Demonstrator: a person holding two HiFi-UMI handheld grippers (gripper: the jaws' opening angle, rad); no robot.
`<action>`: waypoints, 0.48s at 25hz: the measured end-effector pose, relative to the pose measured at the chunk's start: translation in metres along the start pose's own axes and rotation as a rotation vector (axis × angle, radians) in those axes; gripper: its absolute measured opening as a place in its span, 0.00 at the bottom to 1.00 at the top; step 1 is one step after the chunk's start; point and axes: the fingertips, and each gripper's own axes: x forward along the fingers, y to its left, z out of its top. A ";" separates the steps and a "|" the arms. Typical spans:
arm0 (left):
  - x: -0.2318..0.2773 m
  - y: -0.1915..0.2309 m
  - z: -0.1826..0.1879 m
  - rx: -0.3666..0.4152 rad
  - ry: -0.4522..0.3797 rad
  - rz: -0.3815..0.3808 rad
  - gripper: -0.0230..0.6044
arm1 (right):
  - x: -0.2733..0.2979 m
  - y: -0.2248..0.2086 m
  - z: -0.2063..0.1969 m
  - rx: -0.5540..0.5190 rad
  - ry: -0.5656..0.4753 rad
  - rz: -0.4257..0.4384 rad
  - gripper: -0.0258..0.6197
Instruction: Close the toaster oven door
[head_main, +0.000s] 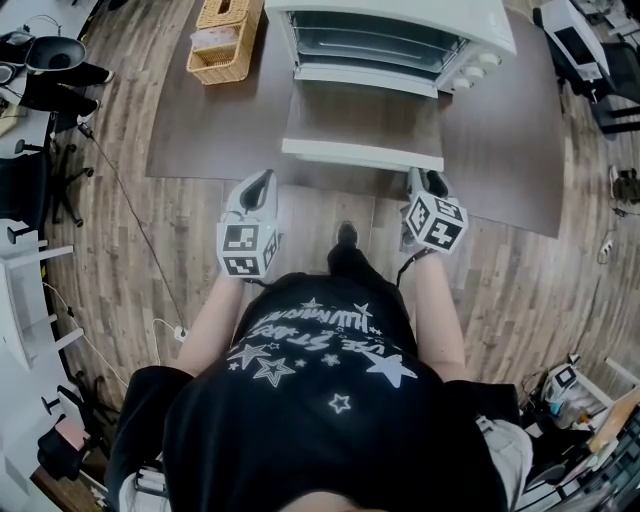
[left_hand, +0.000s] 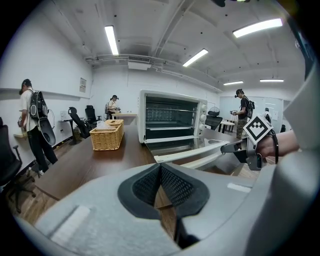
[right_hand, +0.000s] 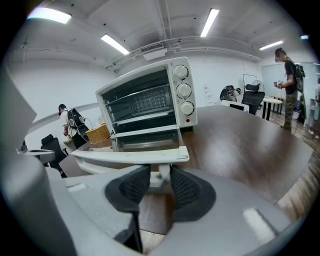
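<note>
The white toaster oven (head_main: 390, 35) stands at the far side of the brown table (head_main: 200, 130), with its door (head_main: 365, 125) folded down flat toward me. Along the door's front edge runs a white handle (right_hand: 130, 156). My right gripper (right_hand: 160, 180) is at the handle's right end, its jaws on either side of the handle's white post; the right pad is at the post and a sliver of gap shows at the left pad. My left gripper (left_hand: 160, 172) is shut and empty, hovering at the table's near edge just left of the door.
A wicker basket (head_main: 225, 40) sits on the table left of the oven. The oven's knobs (right_hand: 182, 90) are on its right side. Office chairs, desks and several people stand around the room, away from the table.
</note>
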 end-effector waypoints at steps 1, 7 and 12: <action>0.000 0.001 0.001 0.000 -0.003 0.000 0.05 | -0.002 0.001 0.003 0.001 -0.007 -0.001 0.24; -0.003 0.004 0.008 -0.002 -0.024 -0.002 0.05 | -0.011 0.001 0.018 0.020 -0.037 -0.010 0.23; -0.004 0.004 0.015 -0.004 -0.040 -0.002 0.05 | -0.017 0.001 0.032 0.045 -0.057 -0.012 0.22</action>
